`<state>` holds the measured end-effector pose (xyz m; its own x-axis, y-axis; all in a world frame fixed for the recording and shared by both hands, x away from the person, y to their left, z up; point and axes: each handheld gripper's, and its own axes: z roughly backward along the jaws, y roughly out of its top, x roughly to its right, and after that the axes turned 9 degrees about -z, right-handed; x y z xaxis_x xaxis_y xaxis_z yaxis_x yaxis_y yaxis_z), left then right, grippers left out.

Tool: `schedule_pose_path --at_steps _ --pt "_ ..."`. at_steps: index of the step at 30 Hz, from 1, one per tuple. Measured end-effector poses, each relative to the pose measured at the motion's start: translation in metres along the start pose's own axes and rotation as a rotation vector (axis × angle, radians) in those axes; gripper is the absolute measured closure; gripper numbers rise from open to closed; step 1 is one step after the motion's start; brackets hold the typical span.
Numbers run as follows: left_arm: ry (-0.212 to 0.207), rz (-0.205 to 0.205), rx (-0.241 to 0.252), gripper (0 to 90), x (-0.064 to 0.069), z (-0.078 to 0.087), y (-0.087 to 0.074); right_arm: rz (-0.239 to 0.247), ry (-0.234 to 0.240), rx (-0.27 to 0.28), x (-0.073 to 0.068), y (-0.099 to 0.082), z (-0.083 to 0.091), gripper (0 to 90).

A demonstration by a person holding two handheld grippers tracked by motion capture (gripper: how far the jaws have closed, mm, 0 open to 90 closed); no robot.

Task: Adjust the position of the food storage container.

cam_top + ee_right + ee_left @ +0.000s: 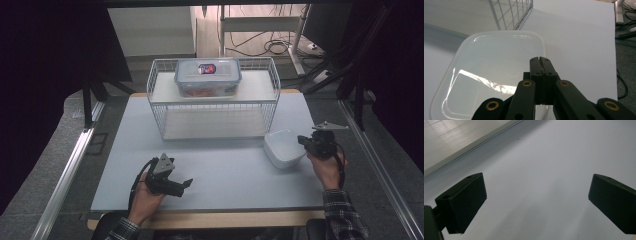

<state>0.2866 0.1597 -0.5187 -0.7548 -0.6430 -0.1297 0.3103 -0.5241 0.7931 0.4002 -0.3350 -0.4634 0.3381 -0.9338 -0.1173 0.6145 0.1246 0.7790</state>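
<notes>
At the table's right, the right tool (541,60) – jaws pinching the white bowl's (499,62) rim – long axis toward the rack (511,12).

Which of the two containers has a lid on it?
The clear box on top of the wire rack has a lid; the white dish on the table is open.

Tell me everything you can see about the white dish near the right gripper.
The white dish is a shallow rectangular container with rounded corners and a raised rim, glossy like plastic or glazed ceramic. It is empty and sits upright on the pale table, just in front of the right front corner of the wire rack, apart from it. The right gripper is shut on the dish's near rim, jaws pressed together over the edge. Light reflects off its inner bottom.
</notes>
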Motion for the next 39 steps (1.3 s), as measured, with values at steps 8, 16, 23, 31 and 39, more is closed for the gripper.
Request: schedule_pose_path --at_steps 8,16,23,31,39 --pt "0.001 -0.009 -0.02 1.1 0.002 -0.003 0.0 -0.003 -0.044 0.007 0.012 0.003 -0.003 89.2" --pt "0.002 -0.008 -0.039 1.1 0.002 -0.005 -0.001 -0.015 -0.039 -0.035 0.015 -0.001 -0.011 89.2" --pt "-0.002 -0.017 -0.057 1.2 0.003 -0.007 -0.001 0.013 0.01 -0.067 0.0 -0.004 -0.013 89.2" --pt "-0.009 -0.025 -0.071 1.2 0.003 -0.009 -0.001 0.027 0.078 -0.083 -0.022 -0.007 -0.017 89.2" --pt "-0.02 -0.032 -0.085 1.4 0.005 -0.012 0.0 0.05 0.187 -0.109 -0.053 -0.01 -0.025 89.0"
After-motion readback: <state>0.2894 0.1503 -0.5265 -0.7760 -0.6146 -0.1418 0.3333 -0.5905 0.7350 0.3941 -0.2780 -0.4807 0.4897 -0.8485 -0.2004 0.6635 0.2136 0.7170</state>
